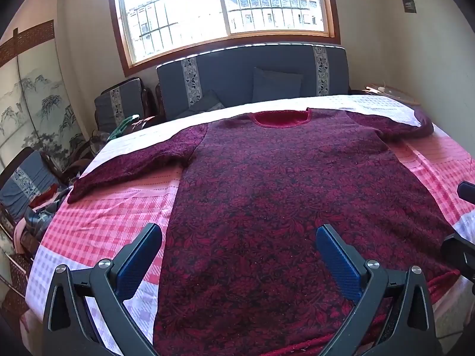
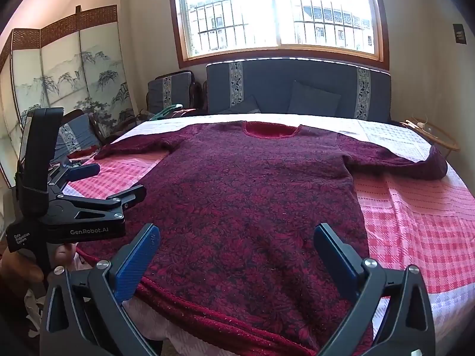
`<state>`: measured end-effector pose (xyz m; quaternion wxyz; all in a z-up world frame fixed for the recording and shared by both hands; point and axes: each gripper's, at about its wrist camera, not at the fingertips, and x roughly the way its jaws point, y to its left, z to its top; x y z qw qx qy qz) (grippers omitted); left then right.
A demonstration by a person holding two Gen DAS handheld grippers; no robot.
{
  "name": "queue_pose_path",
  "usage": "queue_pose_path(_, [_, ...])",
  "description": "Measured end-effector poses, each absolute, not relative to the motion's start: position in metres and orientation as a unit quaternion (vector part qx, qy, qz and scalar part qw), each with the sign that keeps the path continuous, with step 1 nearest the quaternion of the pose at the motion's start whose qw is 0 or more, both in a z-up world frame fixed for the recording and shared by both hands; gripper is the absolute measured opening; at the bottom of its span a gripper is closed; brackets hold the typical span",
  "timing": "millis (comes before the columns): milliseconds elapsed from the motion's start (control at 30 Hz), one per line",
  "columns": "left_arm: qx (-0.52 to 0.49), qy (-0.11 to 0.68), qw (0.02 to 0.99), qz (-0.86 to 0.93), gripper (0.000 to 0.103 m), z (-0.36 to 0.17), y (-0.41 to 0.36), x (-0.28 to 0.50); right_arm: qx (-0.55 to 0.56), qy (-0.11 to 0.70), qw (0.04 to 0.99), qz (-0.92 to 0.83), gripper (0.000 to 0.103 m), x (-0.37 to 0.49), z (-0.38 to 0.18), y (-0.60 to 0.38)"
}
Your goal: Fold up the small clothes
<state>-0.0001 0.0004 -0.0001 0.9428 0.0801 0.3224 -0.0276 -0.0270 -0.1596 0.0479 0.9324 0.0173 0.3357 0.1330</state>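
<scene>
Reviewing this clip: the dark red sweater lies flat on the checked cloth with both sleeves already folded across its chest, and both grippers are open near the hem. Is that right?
Not quite. The sleeves are not folded: the left sleeve and right sleeve both lie spread out to the sides, as both wrist views show. The rest holds: the sweater lies flat on the checked cloth, and the left gripper and right gripper are open near the hem.

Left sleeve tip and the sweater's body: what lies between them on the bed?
Only bare pink checked bedspread lies between the left sleeve and the sweater body, with nothing on it; the left wrist view shows this best.
</scene>
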Motion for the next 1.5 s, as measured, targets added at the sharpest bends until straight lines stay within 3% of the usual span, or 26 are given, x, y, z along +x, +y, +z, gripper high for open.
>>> queue_pose_path(1500, [0.068,0.324,0.943,-0.025,0.103,0.0,0.02,-0.014,0.029,0.345,0.929,0.13,0.103,-0.037,0.046,-0.16])
